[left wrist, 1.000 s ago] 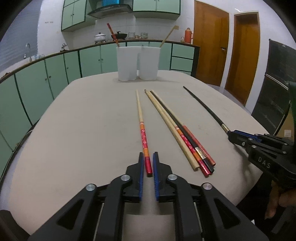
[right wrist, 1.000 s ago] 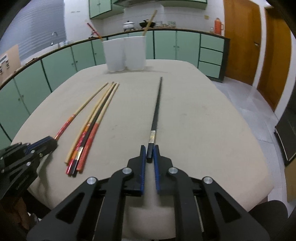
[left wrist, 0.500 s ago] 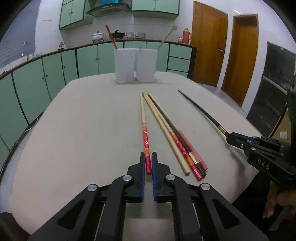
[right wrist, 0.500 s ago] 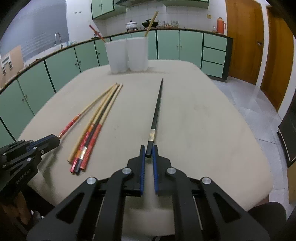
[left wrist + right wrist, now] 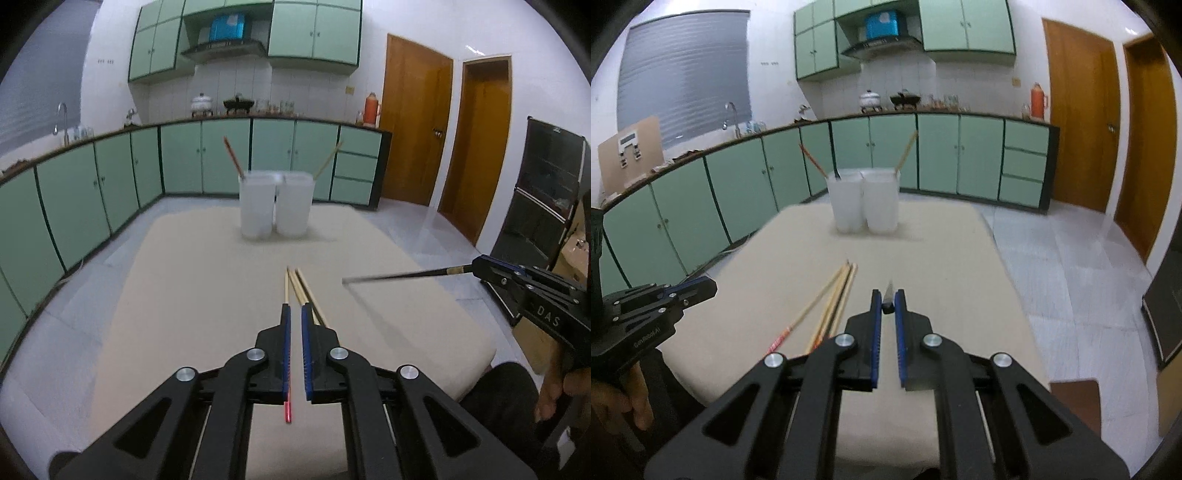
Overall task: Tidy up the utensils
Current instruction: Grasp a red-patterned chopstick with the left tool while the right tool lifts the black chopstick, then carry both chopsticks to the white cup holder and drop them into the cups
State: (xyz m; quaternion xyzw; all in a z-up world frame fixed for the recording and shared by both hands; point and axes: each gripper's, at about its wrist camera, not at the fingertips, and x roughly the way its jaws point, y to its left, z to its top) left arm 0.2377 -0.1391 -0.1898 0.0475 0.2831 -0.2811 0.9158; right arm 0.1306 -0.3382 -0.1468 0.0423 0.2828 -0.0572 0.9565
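your left gripper (image 5: 294,314) pinches one red chopstick (image 5: 287,411), right gripper (image 5: 887,298) one black chopstick (image 5: 406,274); two cups (image 5: 275,208) at 12 o'clock.

Red-ended chopstick (image 5: 286,291) and black chopstick (image 5: 402,275) held aloft — others (image 5: 834,299) on table.

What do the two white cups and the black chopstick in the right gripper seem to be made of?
The two white cups look like translucent frosted plastic: milky walls with a chopstick's shadow showing through. The black chopstick looks lacquered or plastic, smooth and dark with a metallic band near the right gripper; which one is unclear.
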